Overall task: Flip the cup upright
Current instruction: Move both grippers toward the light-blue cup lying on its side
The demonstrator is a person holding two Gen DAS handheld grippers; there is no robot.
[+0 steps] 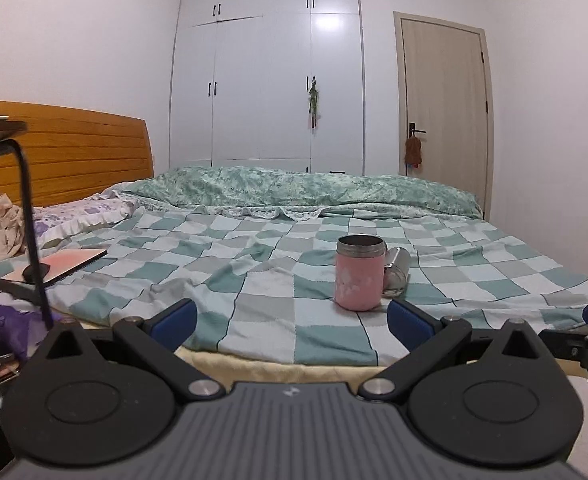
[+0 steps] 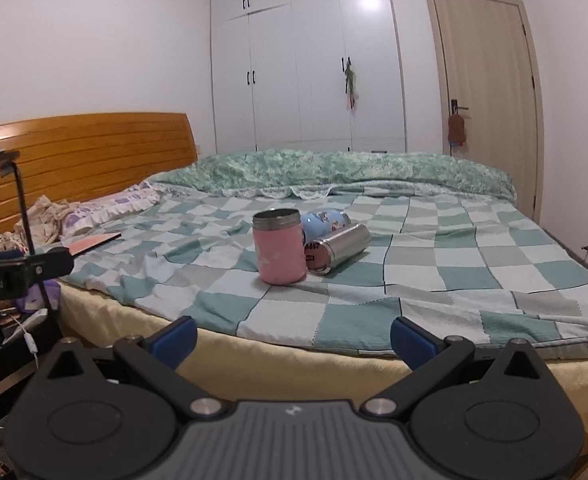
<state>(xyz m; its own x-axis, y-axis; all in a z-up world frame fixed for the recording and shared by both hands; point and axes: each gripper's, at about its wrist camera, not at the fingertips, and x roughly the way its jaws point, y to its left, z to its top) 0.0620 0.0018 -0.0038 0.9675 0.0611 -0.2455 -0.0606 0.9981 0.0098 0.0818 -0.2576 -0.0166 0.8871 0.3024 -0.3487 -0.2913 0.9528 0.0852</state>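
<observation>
Mid-frame, the pink cup (image 2: 280, 250) stands upright; steel cup (image 2: 340, 246) and blue cup (image 2: 324, 220) lie untouched; both grippers (image 1: 292, 322) (image 2: 294, 338) gape wide, empty.

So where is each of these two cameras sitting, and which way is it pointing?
Left wrist: on the left gripper, low at the bed's edge, facing the wardrobe; its open fingers show, and the right gripper at right.
Right wrist: on the right gripper, further right, facing the same way; the left gripper shows at left.
Both share the pink cup, steel cup and door.
</observation>
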